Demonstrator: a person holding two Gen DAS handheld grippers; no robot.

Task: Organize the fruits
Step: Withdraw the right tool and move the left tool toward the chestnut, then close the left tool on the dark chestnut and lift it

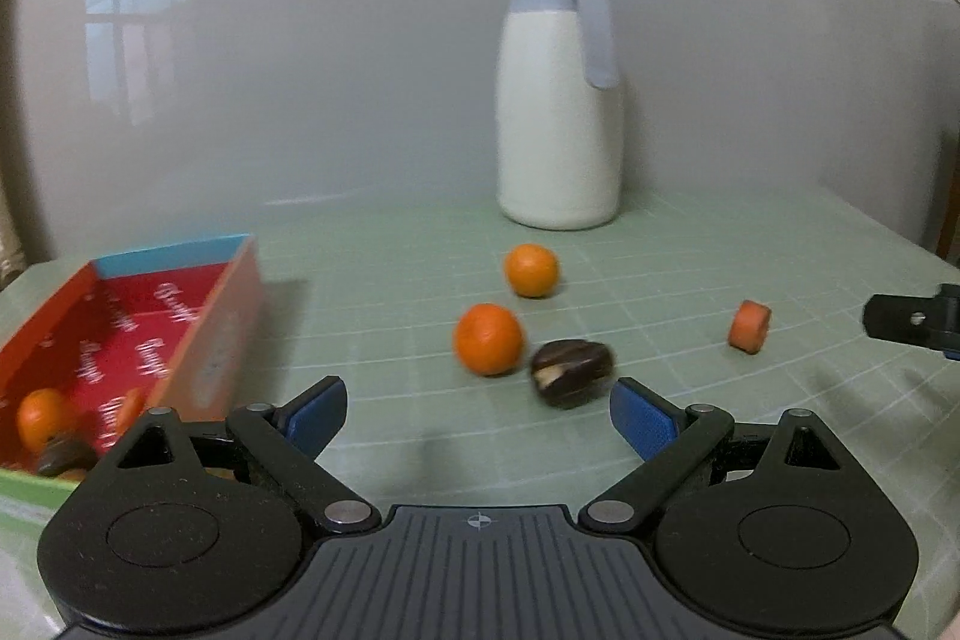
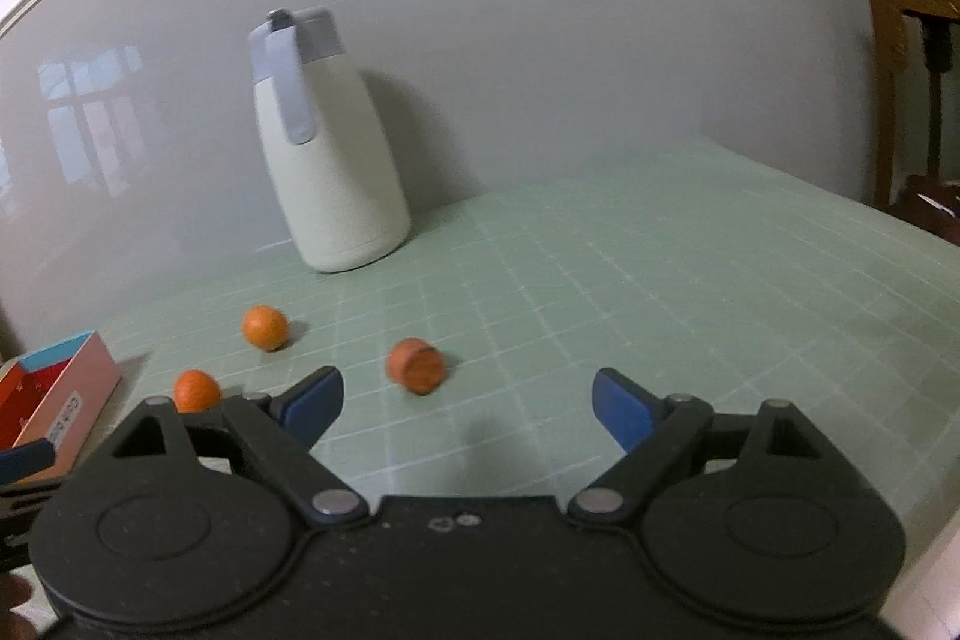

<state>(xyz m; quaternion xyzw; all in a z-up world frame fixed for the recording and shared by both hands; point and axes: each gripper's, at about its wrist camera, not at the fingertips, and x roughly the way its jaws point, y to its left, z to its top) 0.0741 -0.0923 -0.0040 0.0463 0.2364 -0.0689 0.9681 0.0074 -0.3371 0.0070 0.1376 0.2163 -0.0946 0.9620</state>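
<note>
Inside the red box [image 1: 144, 334] at nine o'clock lie some fruits already, while two oranges [image 1: 489, 339], a dark piece [image 1: 570, 373] and an orange chunk [image 1: 750, 326] remain on the surface [image 1: 660, 268], both tools, left [image 1: 478, 415] and right [image 2: 468, 409], wide open and empty.

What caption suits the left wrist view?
Open left hand-held gripper facing two oranges, a dark fruit and an orange slice; red box left.

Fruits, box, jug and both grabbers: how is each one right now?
Box: open, some fruit inside.
Oranges: loose on mat.
Dark fruit: loose on mat.
Orange slice: on edge.
Jug: upright, lid on.
Left gripper: open, empty.
Right gripper: open, empty.
</note>
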